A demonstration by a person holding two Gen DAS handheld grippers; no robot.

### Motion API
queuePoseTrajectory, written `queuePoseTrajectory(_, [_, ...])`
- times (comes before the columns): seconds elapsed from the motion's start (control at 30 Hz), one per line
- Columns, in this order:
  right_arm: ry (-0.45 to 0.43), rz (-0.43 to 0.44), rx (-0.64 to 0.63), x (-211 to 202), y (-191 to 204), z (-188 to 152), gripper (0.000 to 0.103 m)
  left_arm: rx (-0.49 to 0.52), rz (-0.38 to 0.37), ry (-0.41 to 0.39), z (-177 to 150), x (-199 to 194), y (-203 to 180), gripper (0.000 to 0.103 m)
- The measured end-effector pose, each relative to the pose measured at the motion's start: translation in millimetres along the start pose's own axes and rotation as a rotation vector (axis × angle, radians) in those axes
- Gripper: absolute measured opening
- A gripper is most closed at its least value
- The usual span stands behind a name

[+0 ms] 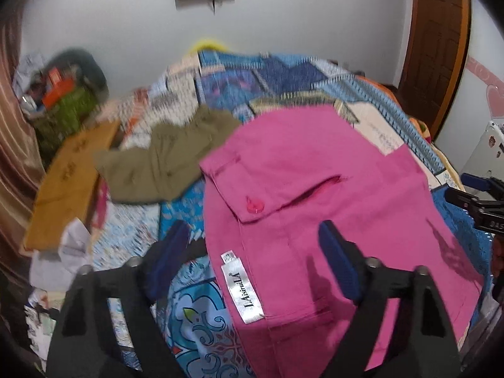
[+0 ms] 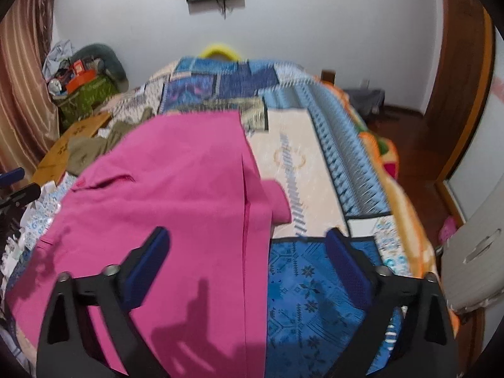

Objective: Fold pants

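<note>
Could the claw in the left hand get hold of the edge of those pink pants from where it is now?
Probably yes. The left claw is open and straddles the left edge of the pink pants near the silver label, with nothing lying between them. The olive garment lies farther back on the bed, out of the way.

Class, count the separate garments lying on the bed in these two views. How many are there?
2. The pink pants lie spread in the middle of the bed; an olive garment lies crumpled beyond their left side. Others may be hidden.
</note>
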State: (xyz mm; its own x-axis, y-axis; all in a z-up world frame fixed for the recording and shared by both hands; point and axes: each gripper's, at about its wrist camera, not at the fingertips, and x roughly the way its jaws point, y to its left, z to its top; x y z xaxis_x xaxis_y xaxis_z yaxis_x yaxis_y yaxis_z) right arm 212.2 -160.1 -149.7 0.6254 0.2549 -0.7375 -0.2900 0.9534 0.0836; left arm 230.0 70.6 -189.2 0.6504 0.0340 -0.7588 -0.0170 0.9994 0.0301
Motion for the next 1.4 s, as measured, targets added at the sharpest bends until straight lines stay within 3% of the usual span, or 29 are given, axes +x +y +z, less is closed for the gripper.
queuePoseTrajectory(0.13, [0.046,0.050,-0.006,20,0,3,0.078,-0.028,-0.055,0.077,-1,20,11,0.065])
queuePoseTrajectory(0.2, [0.059,0.080,-0.008,28,2,7,0.068,-0.034,-0.084,0.115,-3,29,14,0.055])
queuePoseTrajectory(0.27, [0.075,0.100,-0.009,37,2,12,0.066,-0.042,-0.120,0.153,-3,36,14,0.047])
queuePoseTrajectory(0.43, [0.108,0.141,-0.023,58,4,22,0.057,-0.103,-0.256,0.242,-5,53,18,0.046])
queuePoseTrajectory(0.57, [0.151,0.181,0.005,73,1,25,0.046,-0.129,-0.274,0.256,-4,59,21,0.046])
queuePoseTrajectory(0.63, [0.169,0.222,0.027,78,-1,24,0.038,-0.128,-0.269,0.254,-4,59,22,0.043])
queuePoseTrajectory(0.7, [0.176,0.257,0.030,79,0,22,0.024,-0.109,-0.225,0.243,-4,58,19,0.024])
queuePoseTrajectory(0.8, [0.175,0.275,0.003,75,6,22,0.010,-0.094,-0.196,0.244,-2,58,21,0.014])
queuePoseTrajectory(0.87, [0.170,0.263,-0.014,73,10,22,0.008,-0.088,-0.182,0.243,-2,57,23,0.008])
queuePoseTrajectory(1.0, [0.138,0.198,-0.052,64,13,23,0.005,-0.004,-0.112,0.220,-2,53,17,0.006])
queuePoseTrajectory(1.13, [0.135,0.156,-0.076,61,12,22,0.005,0.110,0.051,0.221,-5,59,11,0.000])
queuePoseTrajectory(1.23, [0.174,0.116,-0.083,65,11,17,0.004,0.011,-0.028,0.244,-8,65,34,0.000])
queuePoseTrajectory(1.3, [0.204,0.138,-0.041,68,4,13,0.004,-0.033,-0.081,0.242,-8,62,44,0.000])
queuePoseTrajectory(1.4, [0.220,0.144,-0.036,66,3,11,0.006,-0.046,-0.090,0.243,-9,60,46,0.001])
